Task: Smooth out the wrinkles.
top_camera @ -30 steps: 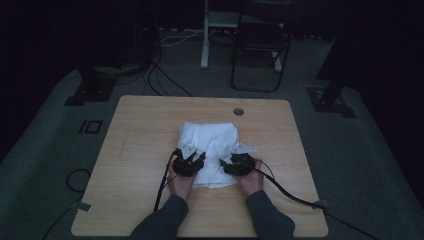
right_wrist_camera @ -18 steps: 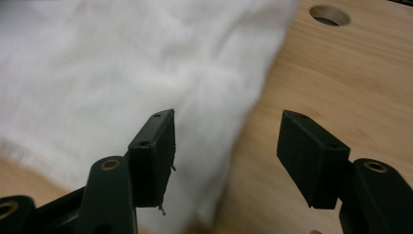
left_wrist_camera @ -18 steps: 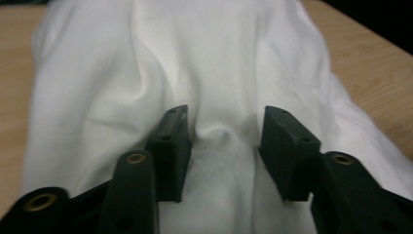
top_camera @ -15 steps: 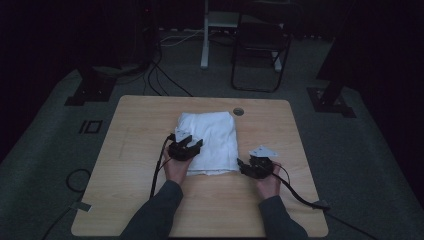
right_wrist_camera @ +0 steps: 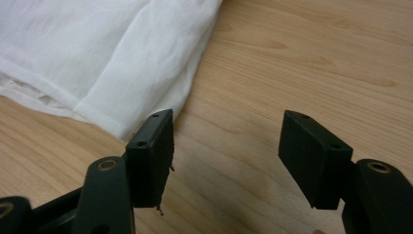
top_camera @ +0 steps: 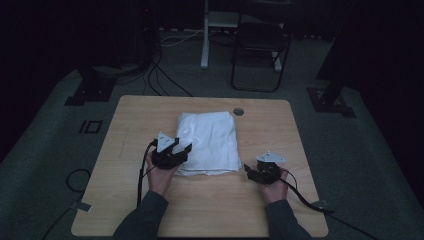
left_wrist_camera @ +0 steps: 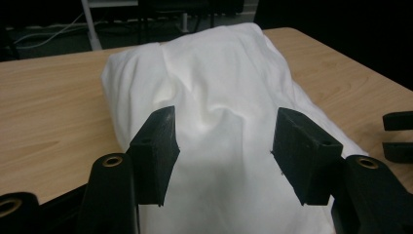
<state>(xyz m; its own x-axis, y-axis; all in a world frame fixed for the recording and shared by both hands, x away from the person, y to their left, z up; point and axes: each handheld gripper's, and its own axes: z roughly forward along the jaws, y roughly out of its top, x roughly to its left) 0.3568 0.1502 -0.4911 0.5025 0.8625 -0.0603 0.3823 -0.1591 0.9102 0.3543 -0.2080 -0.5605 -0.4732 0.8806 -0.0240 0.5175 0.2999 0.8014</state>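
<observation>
The cloth (top_camera: 208, 141) is plain white, with no pattern. The table (top_camera: 125, 125) is light wood with fine brown grain lines. Both grippers, left (top_camera: 181, 148) and right (top_camera: 249, 171), are black, each with a grey plate on top. The sleeves (top_camera: 142, 220) are dark grey.

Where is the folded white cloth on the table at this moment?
In the high view the folded white cloth lies mid-table, near the far edge's round hole, with the left gripper over its near-left corner.
</observation>
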